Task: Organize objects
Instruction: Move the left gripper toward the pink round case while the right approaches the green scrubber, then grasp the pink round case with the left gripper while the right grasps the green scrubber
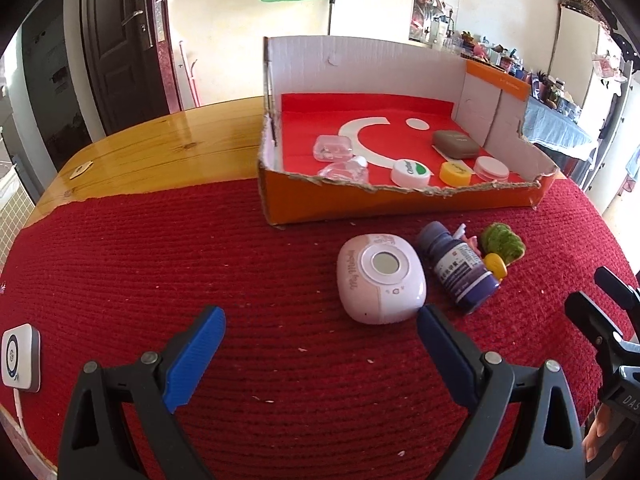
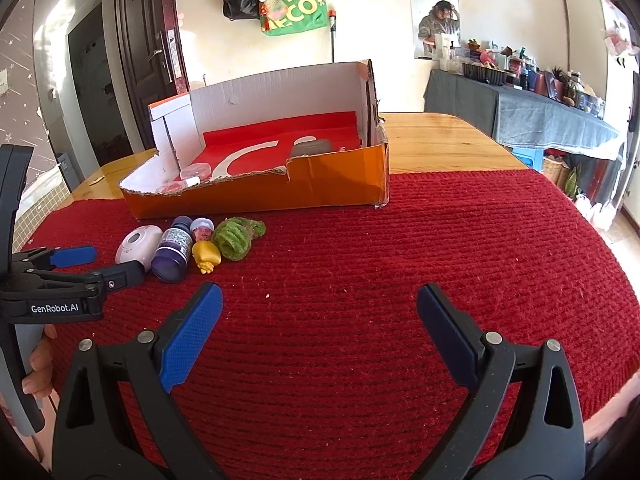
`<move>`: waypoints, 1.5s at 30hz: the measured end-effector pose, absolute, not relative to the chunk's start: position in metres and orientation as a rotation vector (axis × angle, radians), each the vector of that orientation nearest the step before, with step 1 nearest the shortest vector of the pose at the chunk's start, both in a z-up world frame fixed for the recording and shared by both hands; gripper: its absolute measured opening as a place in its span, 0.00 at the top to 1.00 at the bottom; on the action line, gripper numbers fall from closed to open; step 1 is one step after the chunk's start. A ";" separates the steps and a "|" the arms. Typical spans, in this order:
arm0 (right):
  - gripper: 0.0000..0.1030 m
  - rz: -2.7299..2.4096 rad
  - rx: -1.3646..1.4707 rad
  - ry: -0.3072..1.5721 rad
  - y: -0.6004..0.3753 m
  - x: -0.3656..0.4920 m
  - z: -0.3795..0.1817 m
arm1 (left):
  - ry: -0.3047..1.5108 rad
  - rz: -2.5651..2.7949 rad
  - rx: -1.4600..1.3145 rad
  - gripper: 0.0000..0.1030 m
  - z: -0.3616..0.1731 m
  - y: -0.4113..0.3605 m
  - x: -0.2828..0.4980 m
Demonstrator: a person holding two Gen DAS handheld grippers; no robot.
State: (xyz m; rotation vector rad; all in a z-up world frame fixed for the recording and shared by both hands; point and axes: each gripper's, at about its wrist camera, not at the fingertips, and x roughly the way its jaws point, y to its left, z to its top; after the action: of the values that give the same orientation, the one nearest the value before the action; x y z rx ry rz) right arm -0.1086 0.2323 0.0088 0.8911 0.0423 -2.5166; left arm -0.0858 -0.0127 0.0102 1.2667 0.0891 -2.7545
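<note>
An orange cardboard box (image 1: pixel 400 204) with a red floor holds a clear case (image 1: pixel 332 148), a grey case (image 1: pixel 456 144) and small round jars (image 1: pixel 410 173). In front of it on the red cloth lie a pink rounded device (image 1: pixel 380 278), a dark purple bottle (image 1: pixel 458 270), a green fuzzy toy (image 1: pixel 502 242) and a yellow toy (image 1: pixel 496 266). My left gripper (image 1: pixel 322 314) is open and empty, just short of the pink device. My right gripper (image 2: pixel 320 296) is open and empty over bare cloth, right of the pile (image 2: pixel 180 248). The box also shows in the right wrist view (image 2: pixel 320 184).
A red knitted cloth (image 2: pixel 440 240) covers the near half of a wooden table (image 1: pixel 160 148). A white square device (image 1: pixel 20 356) with a cable lies at the left edge. A dark door, hanging bags and a cluttered side table stand beyond.
</note>
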 end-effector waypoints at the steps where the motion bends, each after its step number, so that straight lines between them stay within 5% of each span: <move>1: 0.04 -2.514 0.892 0.044 0.232 -0.109 0.009 | 0.097 -2.748 1.259 0.05 0.011 -0.017 -0.085; 14: 0.04 -2.360 1.037 -0.003 0.205 -0.155 0.021 | 0.083 -2.811 1.319 0.05 0.014 -0.013 -0.096; 26: 0.11 -2.246 1.166 -0.024 0.183 -0.179 0.011 | 0.051 -2.835 1.385 0.18 0.011 -0.006 -0.113; 35: 0.35 -2.228 1.160 0.040 0.167 -0.182 0.009 | 0.080 -2.870 1.409 0.29 0.008 -0.002 -0.116; 39: 0.55 -2.209 1.144 0.061 0.163 -0.177 0.007 | 0.075 -2.897 1.405 0.51 0.009 0.001 -0.113; 40: 0.66 -2.197 1.138 0.066 0.162 -0.176 0.006 | 0.079 -2.903 1.404 0.51 0.009 0.001 -0.112; 45: 0.76 -2.147 1.133 0.018 0.165 -0.172 0.003 | 0.107 -2.909 1.398 0.52 0.012 -0.001 -0.105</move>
State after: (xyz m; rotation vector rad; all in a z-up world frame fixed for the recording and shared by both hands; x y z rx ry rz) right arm -0.1719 0.1652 0.0032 1.1331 0.0182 -2.1467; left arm -0.1049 -0.0012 0.0119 1.3977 0.1074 -2.9093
